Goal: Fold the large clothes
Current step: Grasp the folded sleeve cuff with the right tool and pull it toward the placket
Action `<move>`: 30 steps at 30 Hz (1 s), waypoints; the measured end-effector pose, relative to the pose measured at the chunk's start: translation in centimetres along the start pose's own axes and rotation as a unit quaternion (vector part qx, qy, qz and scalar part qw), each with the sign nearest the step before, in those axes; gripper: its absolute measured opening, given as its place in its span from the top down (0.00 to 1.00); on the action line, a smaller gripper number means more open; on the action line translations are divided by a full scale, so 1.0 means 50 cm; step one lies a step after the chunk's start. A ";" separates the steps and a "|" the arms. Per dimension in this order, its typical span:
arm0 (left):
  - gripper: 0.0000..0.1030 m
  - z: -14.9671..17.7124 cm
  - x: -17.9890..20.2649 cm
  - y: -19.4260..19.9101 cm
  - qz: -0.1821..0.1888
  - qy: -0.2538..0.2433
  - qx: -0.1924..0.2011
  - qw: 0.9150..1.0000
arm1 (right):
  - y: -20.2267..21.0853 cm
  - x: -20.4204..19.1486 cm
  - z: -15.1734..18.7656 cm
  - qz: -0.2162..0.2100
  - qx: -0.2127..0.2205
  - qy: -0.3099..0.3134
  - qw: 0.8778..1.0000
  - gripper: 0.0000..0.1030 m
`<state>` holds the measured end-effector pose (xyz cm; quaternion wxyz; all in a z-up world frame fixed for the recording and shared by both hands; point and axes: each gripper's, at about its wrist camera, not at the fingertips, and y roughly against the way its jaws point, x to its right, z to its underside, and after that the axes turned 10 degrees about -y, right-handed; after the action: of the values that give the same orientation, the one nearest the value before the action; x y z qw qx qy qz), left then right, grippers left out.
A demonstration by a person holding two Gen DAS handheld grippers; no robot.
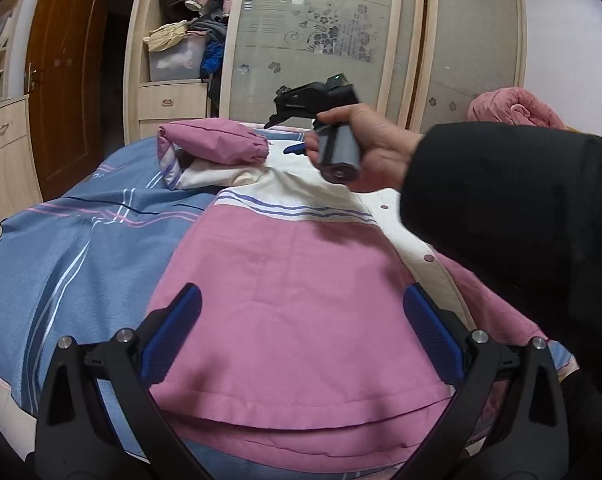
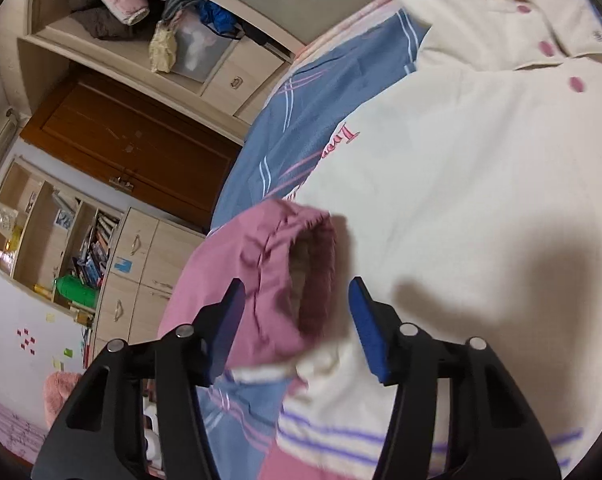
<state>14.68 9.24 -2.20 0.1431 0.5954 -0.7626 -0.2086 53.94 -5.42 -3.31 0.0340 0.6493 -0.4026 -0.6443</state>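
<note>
Right tongs (image 2: 297, 332) straddle puckered pink cuff (image 2: 293, 276) — pads apart, fabric soft.

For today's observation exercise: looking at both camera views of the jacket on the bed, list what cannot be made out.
- Left wrist view: the jacket's right half, hidden by a black sleeve.
- Left wrist view: the right gripper's jaws, small and blurred.
- Right wrist view: the pink cuff is motion-blurred, so whether the jaws touch it is unclear.
- Right wrist view: the jacket's hem, cut off by the bottom edge.

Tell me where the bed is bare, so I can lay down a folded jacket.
Bare blue sheet lies left of the jacket, below its folded-in sleeve. The middle and right are covered by the jacket.
</note>
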 end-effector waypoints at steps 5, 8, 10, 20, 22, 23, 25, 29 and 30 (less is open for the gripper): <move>0.02 -0.006 -0.009 -0.004 -0.001 0.009 0.001 1.000 | -0.045 -0.036 0.002 -0.013 -0.023 0.010 1.000 0.86; 0.02 -0.007 -0.002 -0.009 -0.002 0.005 0.000 1.000 | -0.025 -0.074 0.008 -0.003 0.003 0.050 0.999 0.93; 0.02 -0.006 0.004 -0.010 -0.003 0.001 -0.001 1.000 | 0.021 -0.100 0.002 -0.004 0.036 0.070 0.997 0.94; 0.02 0.001 0.010 -0.016 -0.003 -0.009 -0.006 1.000 | 0.248 0.005 -0.046 0.097 0.175 0.105 0.974 0.95; 0.02 0.000 0.015 -0.020 -0.002 -0.011 -0.008 1.000 | 0.237 0.061 -0.045 0.148 0.182 0.110 0.966 0.91; 0.02 -0.001 0.020 -0.021 -0.002 -0.013 -0.009 1.000 | 0.227 0.081 -0.041 0.169 0.180 0.113 0.962 0.77; 0.02 -0.001 0.031 -0.027 0.000 -0.019 -0.014 1.000 | 0.209 0.125 -0.029 0.212 0.164 0.103 0.958 0.42; 0.02 0.006 0.046 -0.038 0.000 -0.029 -0.027 0.999 | 0.296 0.169 0.031 0.133 0.195 0.066 0.970 0.24; 0.02 0.009 0.047 -0.040 0.003 -0.029 -0.032 0.999 | 0.333 0.175 0.061 0.100 0.195 0.063 0.974 0.23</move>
<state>15.60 6.61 -3.63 0.1408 0.5819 -0.7613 -0.2491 41.98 -20.12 -1.53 -0.0044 0.6392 -0.5804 -0.5046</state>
